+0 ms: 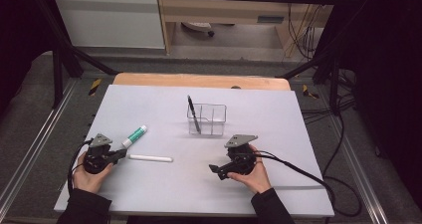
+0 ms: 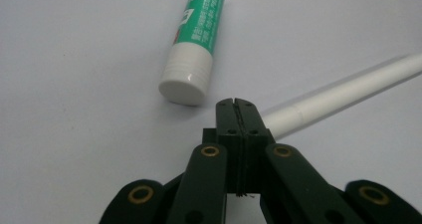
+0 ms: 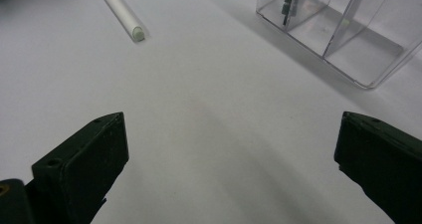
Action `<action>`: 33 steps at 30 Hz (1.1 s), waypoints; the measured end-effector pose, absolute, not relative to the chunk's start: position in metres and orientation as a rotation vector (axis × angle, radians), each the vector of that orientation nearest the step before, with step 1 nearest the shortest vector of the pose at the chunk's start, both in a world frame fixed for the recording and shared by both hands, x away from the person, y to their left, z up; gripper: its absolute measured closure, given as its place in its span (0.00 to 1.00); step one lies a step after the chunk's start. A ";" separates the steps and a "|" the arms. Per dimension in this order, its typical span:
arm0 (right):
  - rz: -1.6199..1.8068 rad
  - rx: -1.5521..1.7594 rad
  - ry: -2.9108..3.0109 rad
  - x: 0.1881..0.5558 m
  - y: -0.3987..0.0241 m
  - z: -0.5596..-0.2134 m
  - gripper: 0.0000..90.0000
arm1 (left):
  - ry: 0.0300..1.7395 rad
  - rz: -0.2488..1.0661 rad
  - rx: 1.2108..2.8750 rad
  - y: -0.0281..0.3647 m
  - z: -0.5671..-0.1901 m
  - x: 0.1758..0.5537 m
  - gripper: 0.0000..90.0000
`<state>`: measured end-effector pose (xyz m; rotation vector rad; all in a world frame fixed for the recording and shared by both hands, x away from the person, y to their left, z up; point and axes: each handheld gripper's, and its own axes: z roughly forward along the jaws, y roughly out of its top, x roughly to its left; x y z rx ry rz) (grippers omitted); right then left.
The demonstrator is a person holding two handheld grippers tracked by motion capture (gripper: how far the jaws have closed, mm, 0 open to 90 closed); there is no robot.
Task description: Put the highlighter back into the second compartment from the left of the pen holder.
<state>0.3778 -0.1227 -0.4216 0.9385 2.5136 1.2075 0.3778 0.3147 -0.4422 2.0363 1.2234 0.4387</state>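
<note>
White tabletop (image 1: 199, 184): left gripper (image 2: 236, 104) fingers together beside white pen (image 2: 348, 87); right gripper (image 3: 231, 149) fingers apart.

High view looks forward and down over the whole table (image 1: 149, 104). Left gripper view skims low and close, facing the white pen (image 2: 348, 92) and glue stick (image 2: 194, 35). Right gripper view, equally low, catches that pen's far end (image 3: 122, 12), apparently, plus the clear box (image 3: 368, 45).
</note>
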 end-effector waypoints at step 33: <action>1.219 0.811 2.585 0.390 -0.091 -0.426 0.04 | 1.200 0.450 2.045 0.291 -0.448 0.382 0.99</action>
